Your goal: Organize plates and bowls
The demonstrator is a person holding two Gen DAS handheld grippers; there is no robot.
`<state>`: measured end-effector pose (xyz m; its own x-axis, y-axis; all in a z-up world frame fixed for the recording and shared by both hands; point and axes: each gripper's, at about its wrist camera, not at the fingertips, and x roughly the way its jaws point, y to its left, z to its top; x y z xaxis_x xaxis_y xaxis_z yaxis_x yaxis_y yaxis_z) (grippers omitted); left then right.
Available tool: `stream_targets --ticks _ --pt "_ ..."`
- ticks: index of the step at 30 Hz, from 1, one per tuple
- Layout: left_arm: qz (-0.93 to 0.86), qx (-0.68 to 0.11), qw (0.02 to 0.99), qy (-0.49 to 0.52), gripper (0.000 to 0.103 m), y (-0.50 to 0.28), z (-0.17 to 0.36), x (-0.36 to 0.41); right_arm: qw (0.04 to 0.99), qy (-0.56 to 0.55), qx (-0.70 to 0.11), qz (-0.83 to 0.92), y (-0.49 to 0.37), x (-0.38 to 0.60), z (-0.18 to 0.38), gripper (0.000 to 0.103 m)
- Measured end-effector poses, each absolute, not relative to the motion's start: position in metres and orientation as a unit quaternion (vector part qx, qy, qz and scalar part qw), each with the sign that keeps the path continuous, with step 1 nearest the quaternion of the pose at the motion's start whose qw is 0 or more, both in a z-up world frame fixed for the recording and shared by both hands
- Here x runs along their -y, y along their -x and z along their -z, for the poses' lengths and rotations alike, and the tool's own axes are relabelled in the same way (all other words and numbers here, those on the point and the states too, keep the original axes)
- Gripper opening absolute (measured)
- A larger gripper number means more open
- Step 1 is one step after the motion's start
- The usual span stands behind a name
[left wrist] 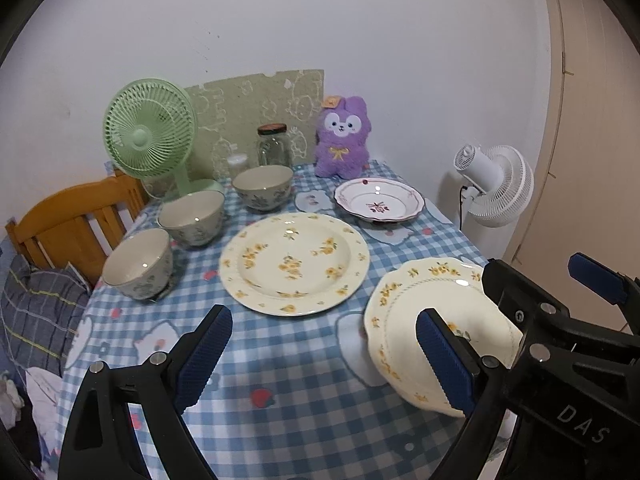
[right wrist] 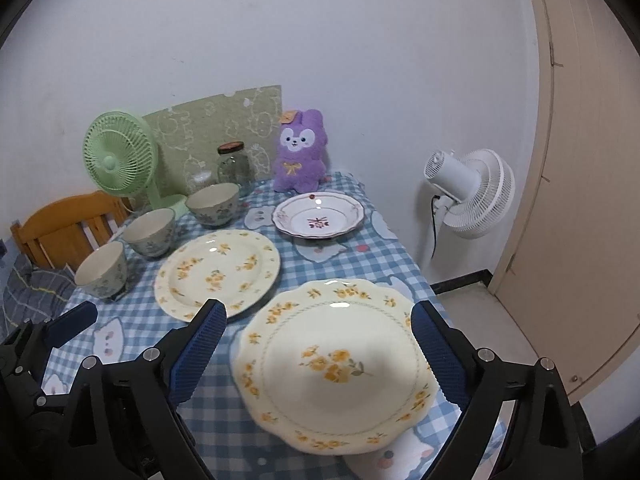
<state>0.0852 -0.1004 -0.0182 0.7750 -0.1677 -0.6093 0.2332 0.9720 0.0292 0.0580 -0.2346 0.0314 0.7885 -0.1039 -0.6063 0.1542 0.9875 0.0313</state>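
Observation:
Three floral bowls (left wrist: 136, 264) (left wrist: 192, 216) (left wrist: 262, 184) stand in a curved row at the table's left. A big round cream plate (left wrist: 294, 262) with yellow flowers lies mid-table, and a white plate (left wrist: 378, 200) with a purple motif sits behind it. A scalloped cream plate (right wrist: 336, 360) with yellow flowers lies at the near right. My right gripper (right wrist: 320, 356) hovers open above this plate, pads apart from its rim. My left gripper (left wrist: 326, 356) is open over bare cloth to its left, with nothing between its fingers.
Along the wall stand a green fan (left wrist: 148, 132), a glass jar (left wrist: 274, 146) and a purple plush (left wrist: 342, 136). A wooden chair (left wrist: 76, 216) sits at the table's left, and a white fan (left wrist: 496, 184) and a door stand off its right edge.

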Motion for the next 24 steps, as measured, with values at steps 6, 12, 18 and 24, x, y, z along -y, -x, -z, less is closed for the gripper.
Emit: stream_targets --ticks 6,12,18,24 --pt "0.101 -0.309 0.944 -0.051 0.094 -0.082 0.008 0.082 0.949 -0.037 -0.306 0.059 -0.056 0.215 -0.041 0.096" --pt "0.085 -0.297 0.95 -0.053 0.094 -0.083 -0.001 0.066 0.952 -0.029 -0.3 0.051 -0.06 0.199 -0.05 0.096" --pt "0.073 -0.288 0.954 -0.049 0.094 -0.092 -0.009 0.054 0.957 -0.029 -0.287 0.04 -0.07 0.188 -0.058 0.096" --pt "0.057 -0.282 0.956 -0.055 0.094 -0.11 -0.013 0.048 0.957 -0.026 -0.287 0.023 -0.093 0.182 -0.06 0.096"
